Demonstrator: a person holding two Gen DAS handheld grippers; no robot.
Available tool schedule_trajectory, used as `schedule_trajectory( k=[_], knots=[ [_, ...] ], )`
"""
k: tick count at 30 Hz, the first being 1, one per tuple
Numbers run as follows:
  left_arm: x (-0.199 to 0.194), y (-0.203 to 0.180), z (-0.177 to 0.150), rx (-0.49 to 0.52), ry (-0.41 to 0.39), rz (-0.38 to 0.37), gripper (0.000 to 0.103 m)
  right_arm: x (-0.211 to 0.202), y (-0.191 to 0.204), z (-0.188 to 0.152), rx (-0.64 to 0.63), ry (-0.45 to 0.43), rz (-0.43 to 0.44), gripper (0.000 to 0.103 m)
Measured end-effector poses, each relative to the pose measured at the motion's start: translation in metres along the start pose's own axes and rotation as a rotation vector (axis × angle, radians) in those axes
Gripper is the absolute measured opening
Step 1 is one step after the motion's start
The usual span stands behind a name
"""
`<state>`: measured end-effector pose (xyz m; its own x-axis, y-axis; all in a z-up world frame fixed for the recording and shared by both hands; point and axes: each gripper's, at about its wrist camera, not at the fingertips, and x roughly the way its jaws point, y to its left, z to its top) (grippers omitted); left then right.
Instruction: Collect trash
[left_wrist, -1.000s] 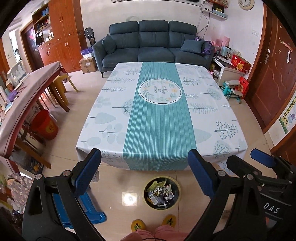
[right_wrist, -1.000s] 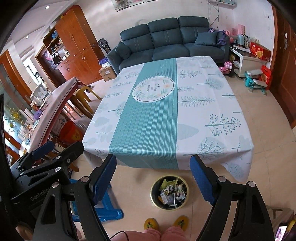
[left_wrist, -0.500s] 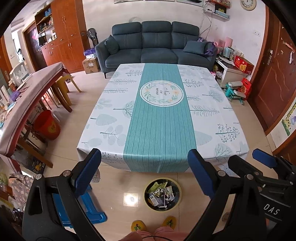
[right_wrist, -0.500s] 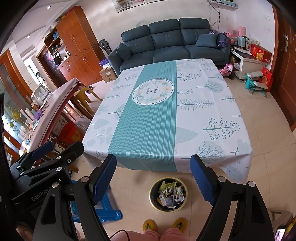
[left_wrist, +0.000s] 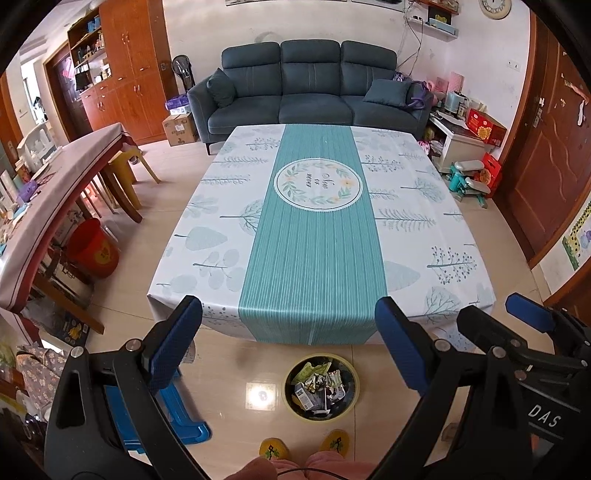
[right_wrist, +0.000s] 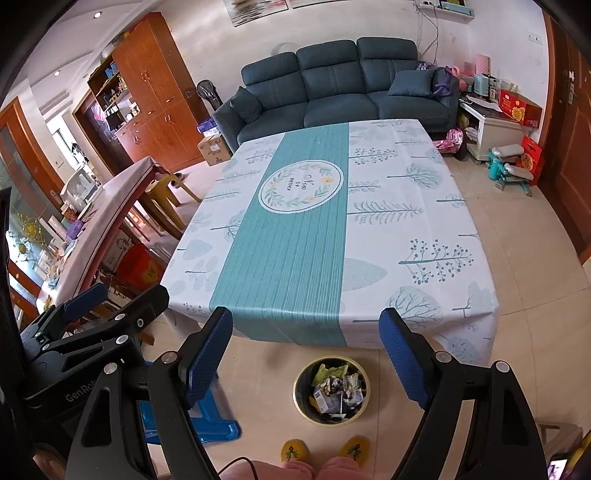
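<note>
Left gripper (left_wrist: 288, 347): jaws wide, nothing between the pads; angled down toward the floor in front of the table.
Right gripper (right_wrist: 306, 354): jaws wide, empty; same downward tilt, side by side with the left one.
Trash: crumpled wrappers and packets (right_wrist: 334, 389) lie in the round bin (left_wrist: 321, 415), on the floor below and just ahead of both grippers, between the table edge and the person's slippers (right_wrist: 295, 450).
Table (left_wrist: 406, 229): patterned cloth ahead of the grippers; no loose trash visible on it, though small scraps could be lost in the print.
Key relation: bin sits almost centred under the left gripper, slightly toward the right finger in the right view; neither hand clearly nearer. Round opening, no long axis.
Judgement: collection looks finished or nearly so.
</note>
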<state>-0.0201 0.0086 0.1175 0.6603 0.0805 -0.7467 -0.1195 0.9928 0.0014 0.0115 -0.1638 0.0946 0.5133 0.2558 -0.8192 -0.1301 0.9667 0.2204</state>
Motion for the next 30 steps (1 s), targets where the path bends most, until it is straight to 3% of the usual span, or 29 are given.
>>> schedule_trajectory(
  k=[30],
  knots=[
    [0.012,-0.009,-0.002,0.012,0.022,-0.004,0.093,0.003,-0.006,-0.001,0.008,0.007,0.000,0.083]
  ],
)
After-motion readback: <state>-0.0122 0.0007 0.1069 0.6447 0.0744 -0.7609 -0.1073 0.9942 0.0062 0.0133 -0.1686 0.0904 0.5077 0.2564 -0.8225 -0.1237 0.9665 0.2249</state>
